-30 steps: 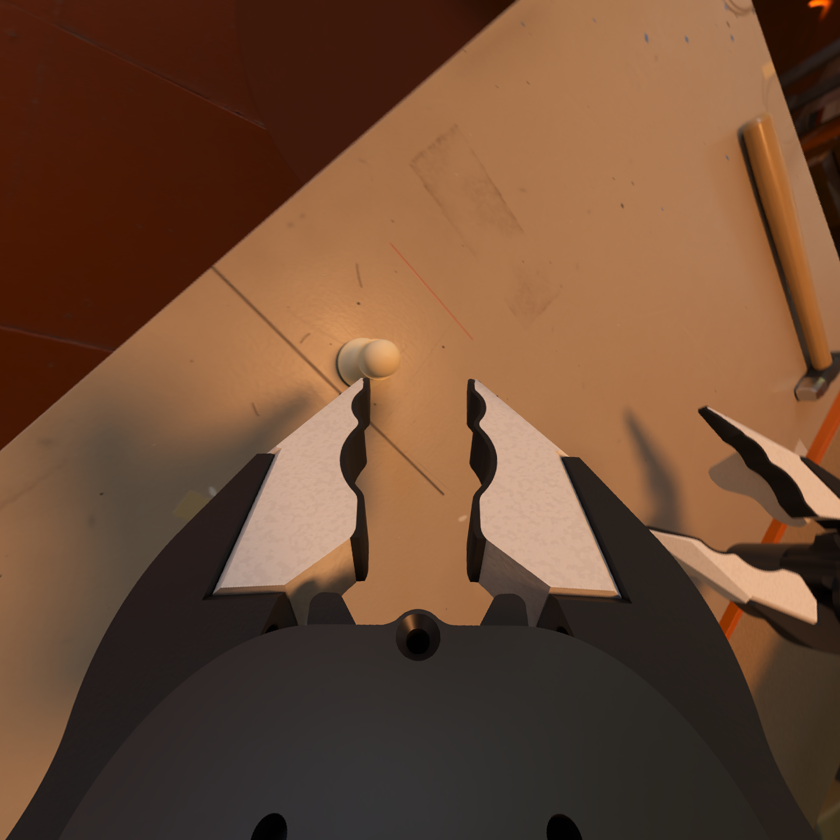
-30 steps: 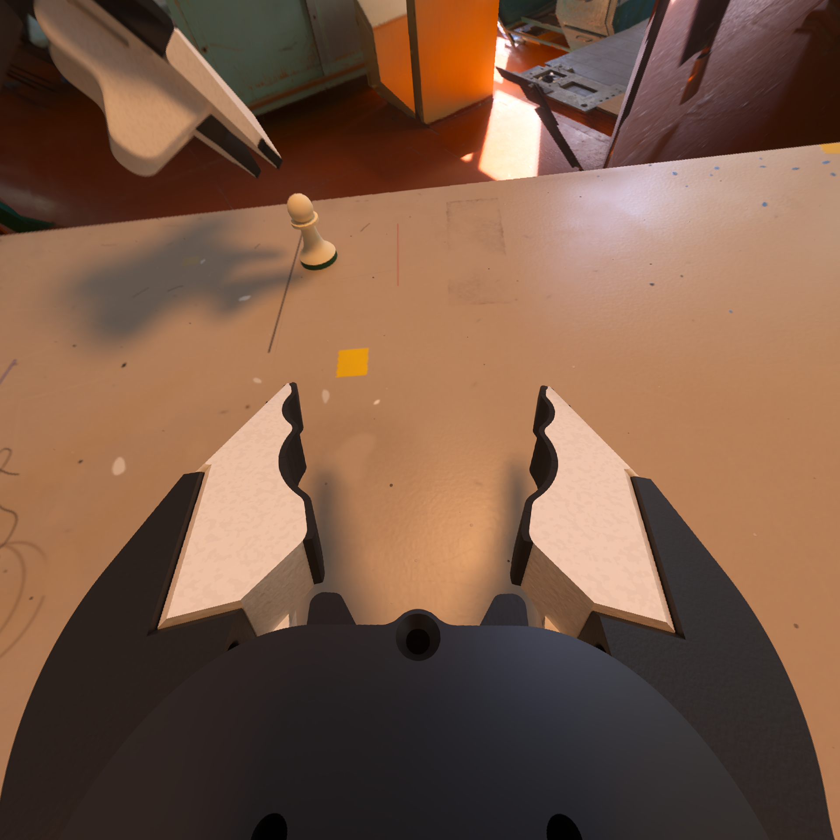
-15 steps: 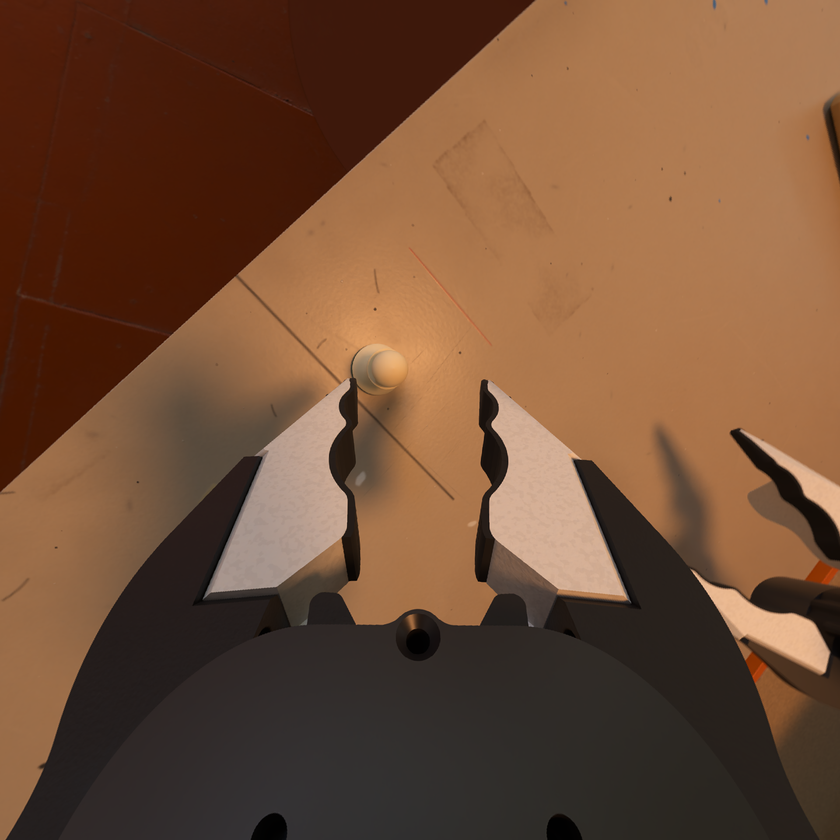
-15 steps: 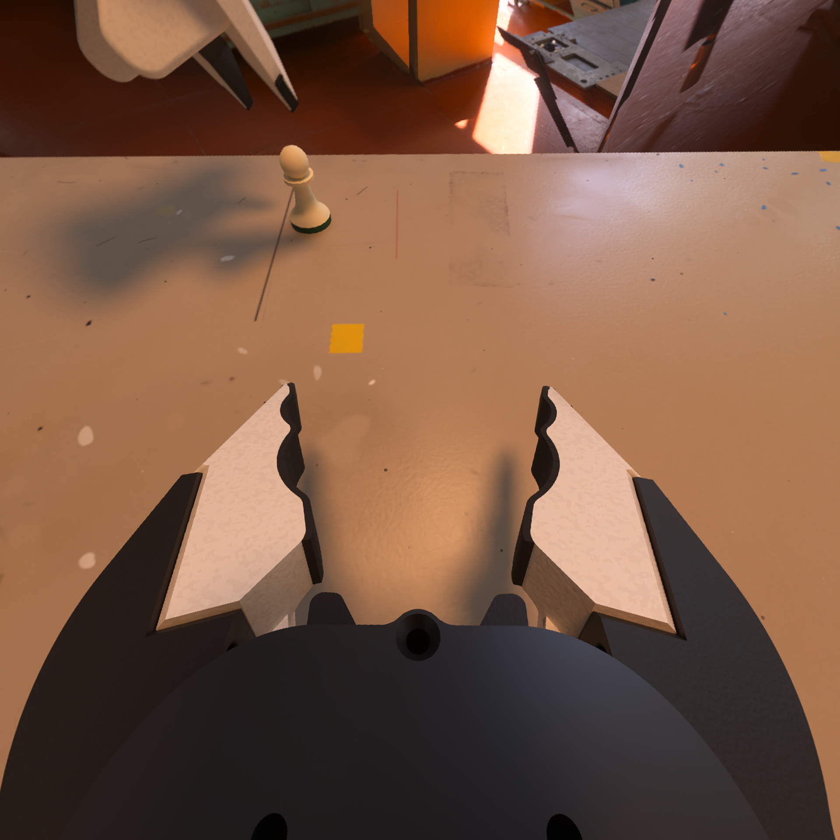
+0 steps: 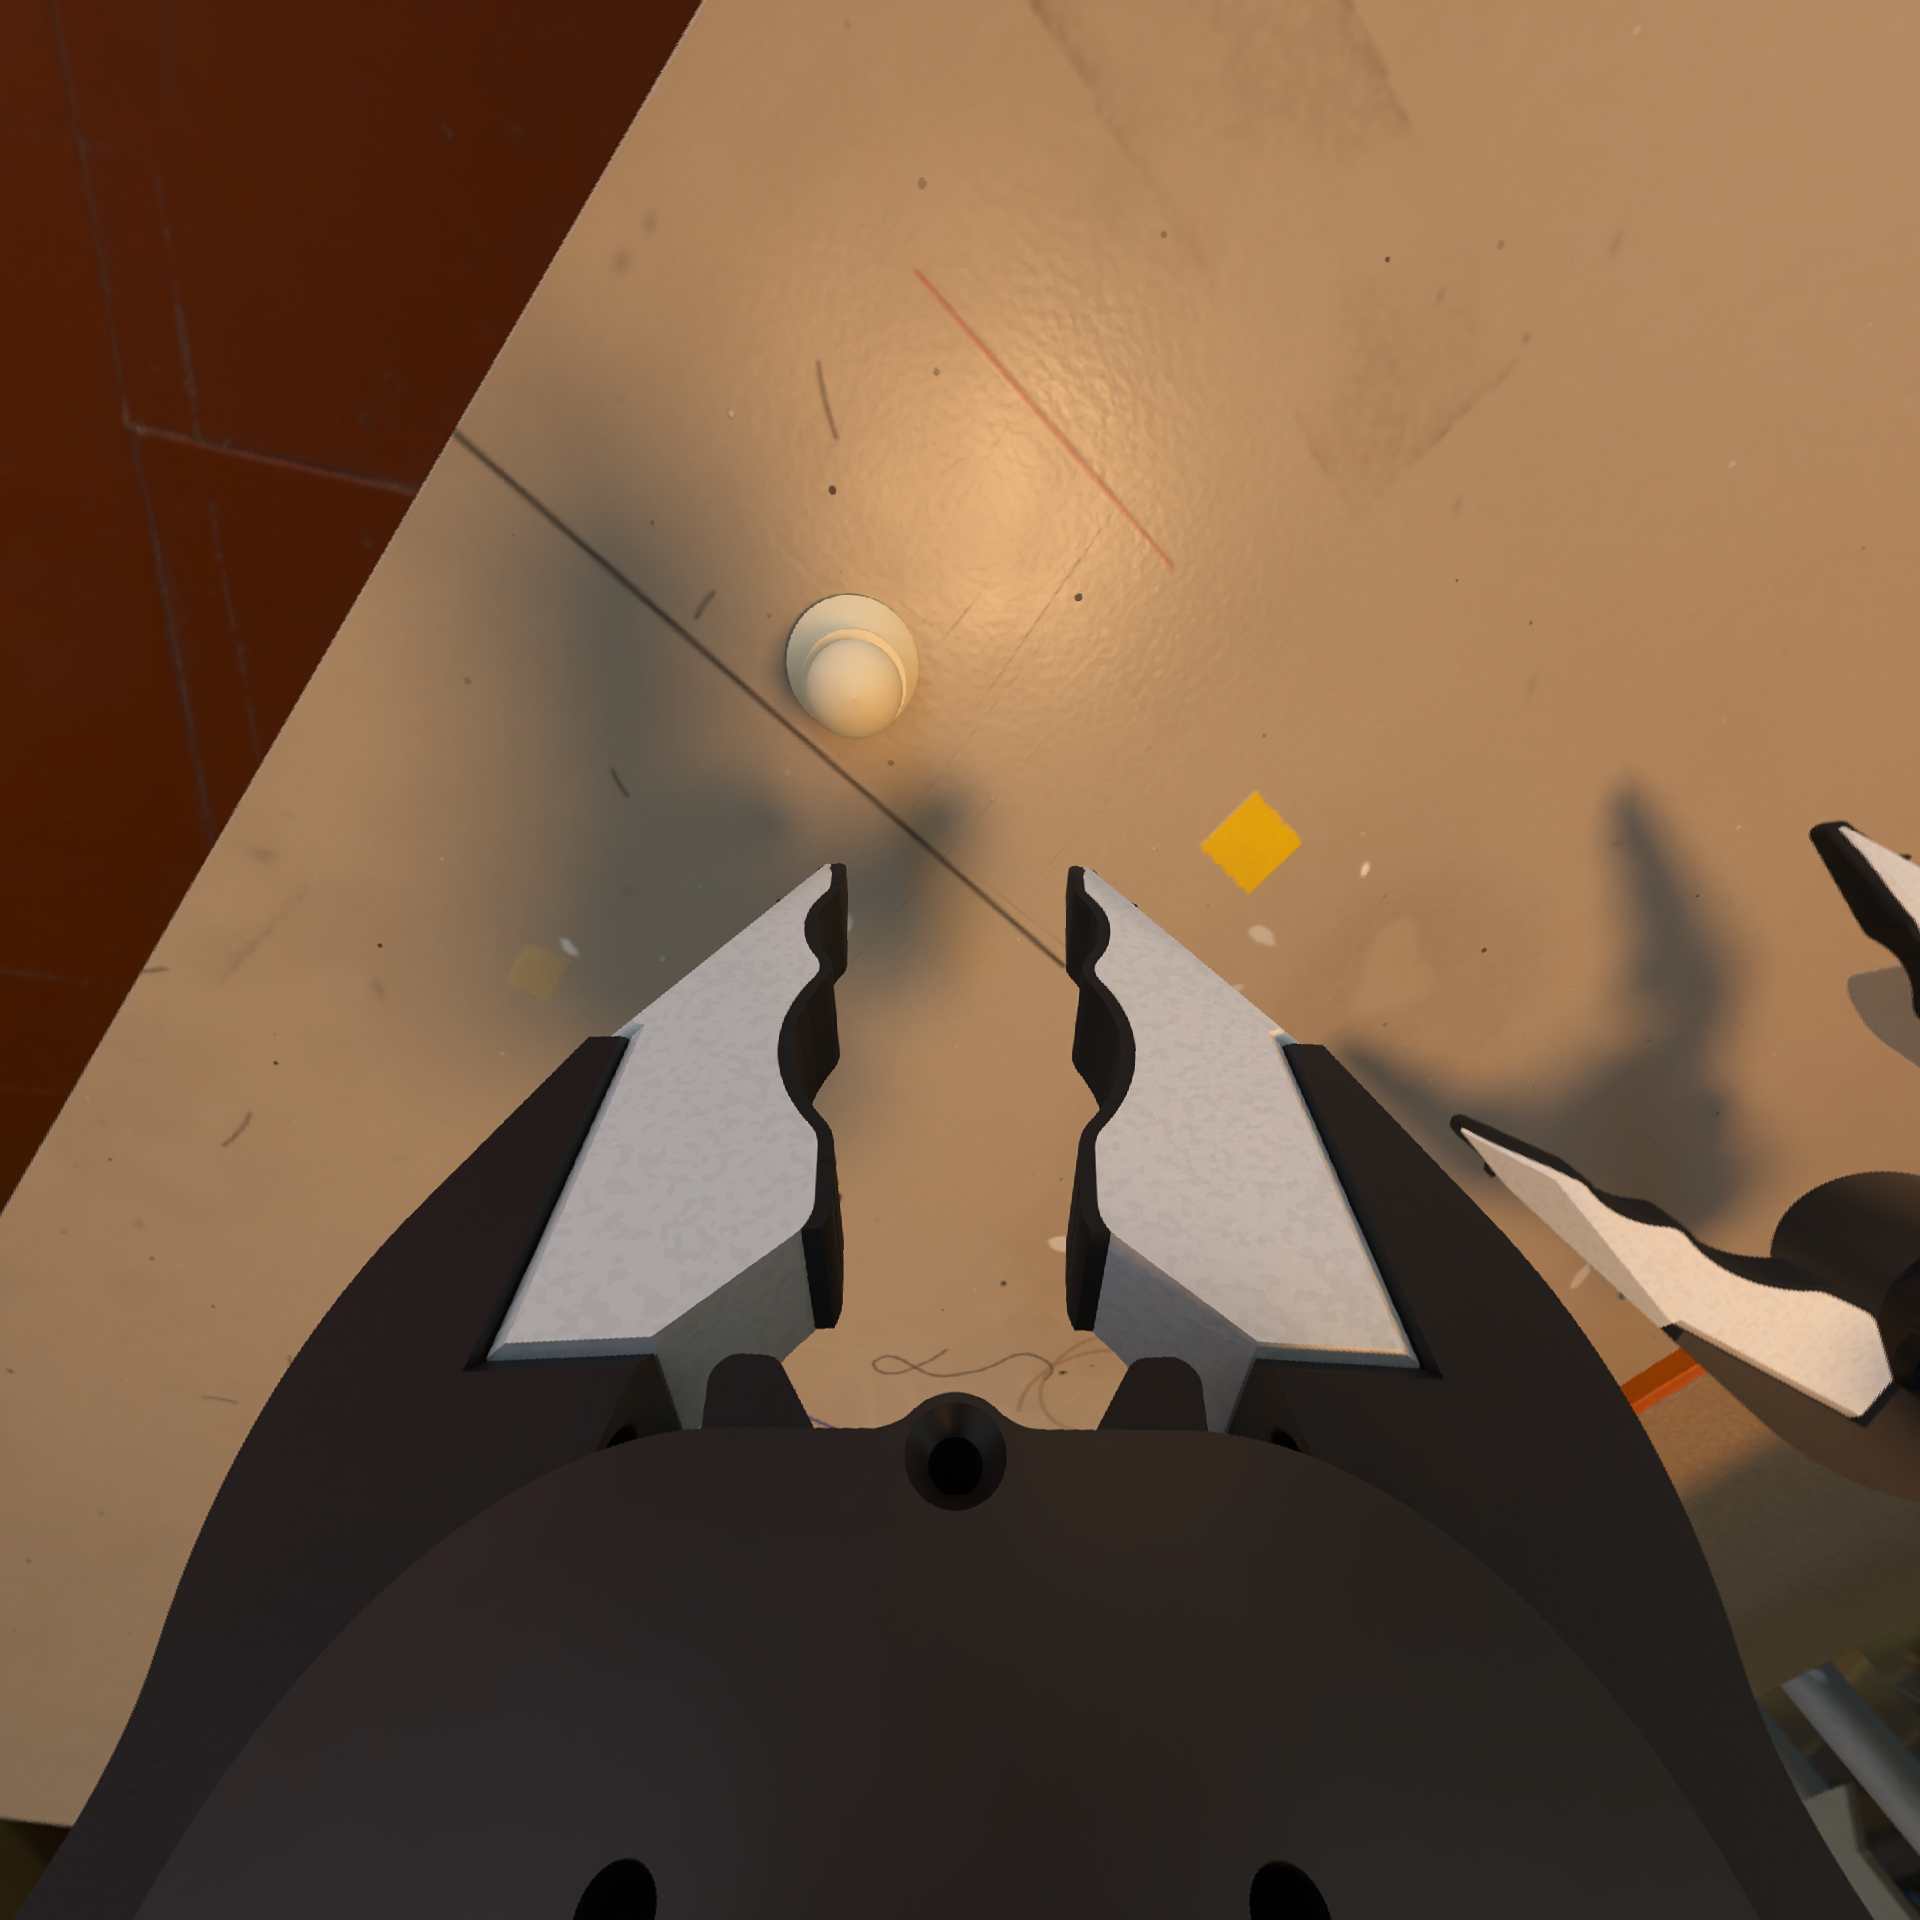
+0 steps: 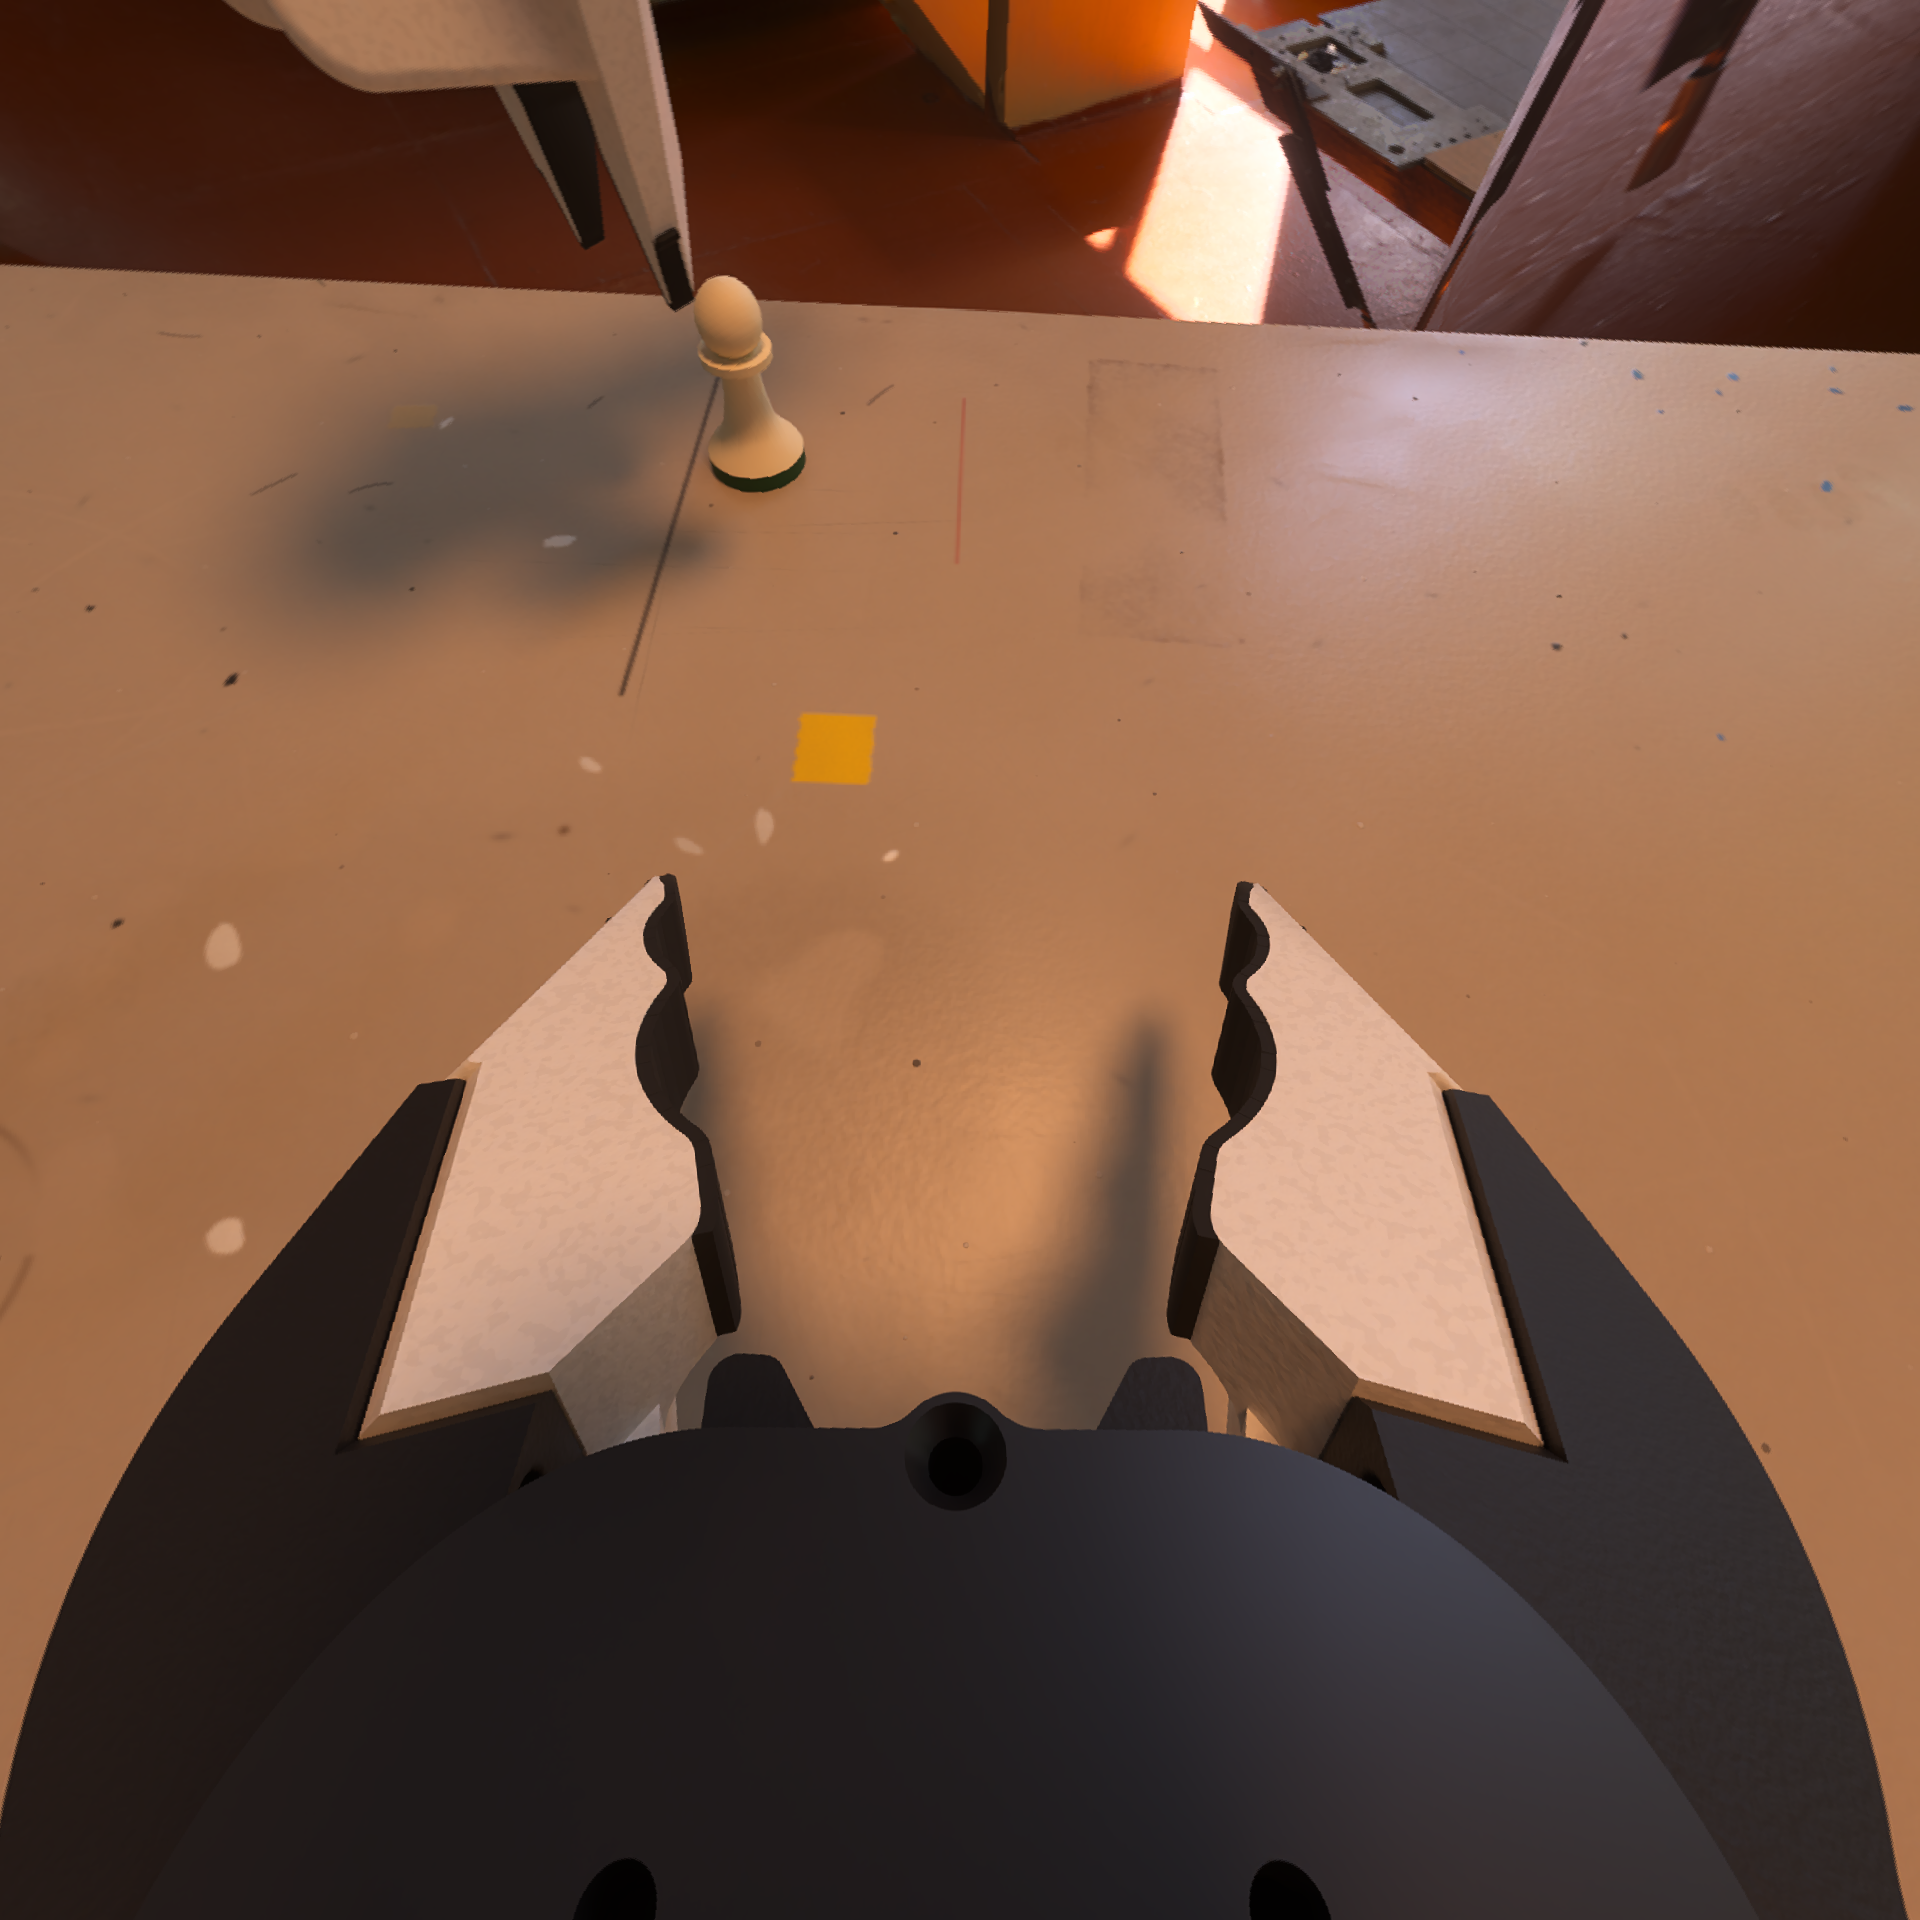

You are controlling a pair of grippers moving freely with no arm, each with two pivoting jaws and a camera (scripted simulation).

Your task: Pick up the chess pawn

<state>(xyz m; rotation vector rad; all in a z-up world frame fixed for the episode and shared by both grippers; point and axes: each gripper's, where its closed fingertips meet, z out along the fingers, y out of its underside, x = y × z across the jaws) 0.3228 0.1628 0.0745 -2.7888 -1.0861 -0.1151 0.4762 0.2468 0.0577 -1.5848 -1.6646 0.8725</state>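
Observation:
A cream chess pawn stands upright on the tan table near its left edge; the left wrist view looks almost straight down on it. My left gripper is open and empty, above the pawn, which lies just ahead of its left fingertip. In the right wrist view the pawn stands far ahead, with the left gripper's fingers just above its head. My right gripper is open and empty, low over the table. It also shows at the right edge of the left wrist view.
A yellow square mark lies on the table right of the pawn; it also shows in the right wrist view. The table edge runs diagonally close to the pawn, with red floor beyond. An orange cabinet stands past the far edge.
My left gripper has come closer to over the pawn, which now shows from above and farther ahead of the fingertips. In the right view its fingers have dropped to just above the pawn's head.

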